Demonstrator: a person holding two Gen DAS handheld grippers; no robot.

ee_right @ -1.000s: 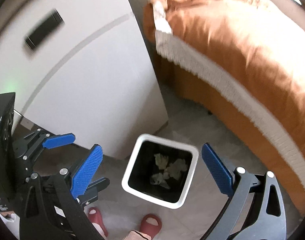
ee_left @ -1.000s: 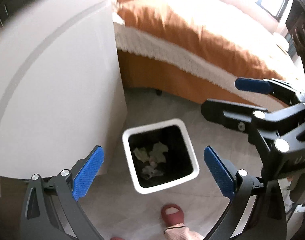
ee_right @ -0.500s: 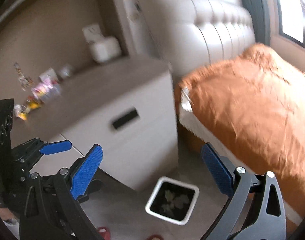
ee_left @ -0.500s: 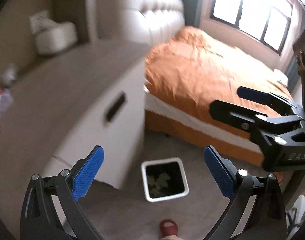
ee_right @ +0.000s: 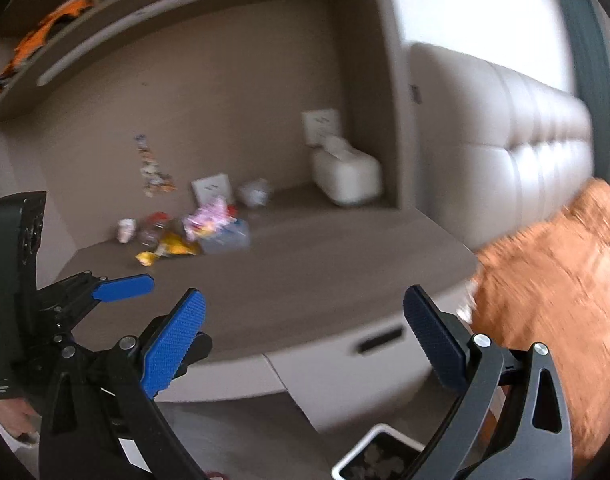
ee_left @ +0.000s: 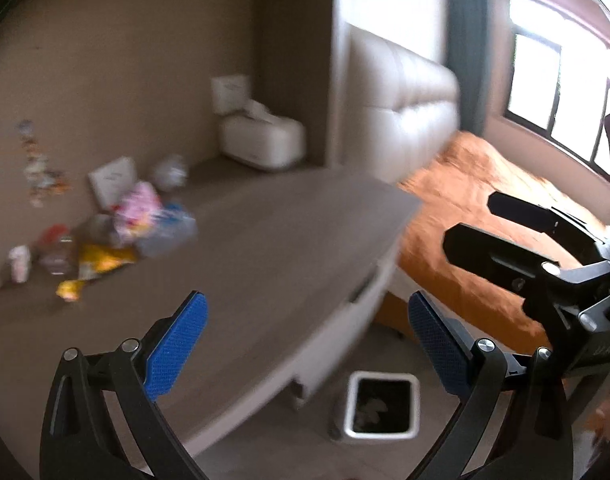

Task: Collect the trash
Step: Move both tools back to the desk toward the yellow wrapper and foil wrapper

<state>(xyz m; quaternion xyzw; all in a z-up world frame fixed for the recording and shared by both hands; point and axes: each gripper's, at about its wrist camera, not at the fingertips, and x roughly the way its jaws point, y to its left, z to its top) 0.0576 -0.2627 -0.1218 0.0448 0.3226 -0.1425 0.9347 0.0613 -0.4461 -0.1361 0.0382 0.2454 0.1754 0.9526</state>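
Note:
A pile of trash [ee_left: 117, 232] lies on the grey-brown cabinet top [ee_left: 265, 264] near the back wall: yellow wrappers, a pink packet, a clear plastic bottle. It also shows in the right wrist view [ee_right: 193, 232]. A white-rimmed bin [ee_left: 379, 408] with crumpled paper inside stands on the floor below the cabinet; its corner shows in the right wrist view [ee_right: 379, 458]. My left gripper [ee_left: 305, 344] is open and empty above the cabinet edge. My right gripper [ee_right: 309, 340] is open and empty, to the right of the left one.
A white tissue box [ee_left: 263, 140] stands at the back of the cabinet top. An orange-covered bed [ee_left: 485, 216] with a padded white headboard [ee_right: 517, 140] is to the right. A shelf [ee_right: 125, 12] runs above the cabinet. Both views are motion-blurred.
Both grippers have risen and tilted up from looking down into the bin to facing the cabinet top and its trash pile. Both stay open and empty.

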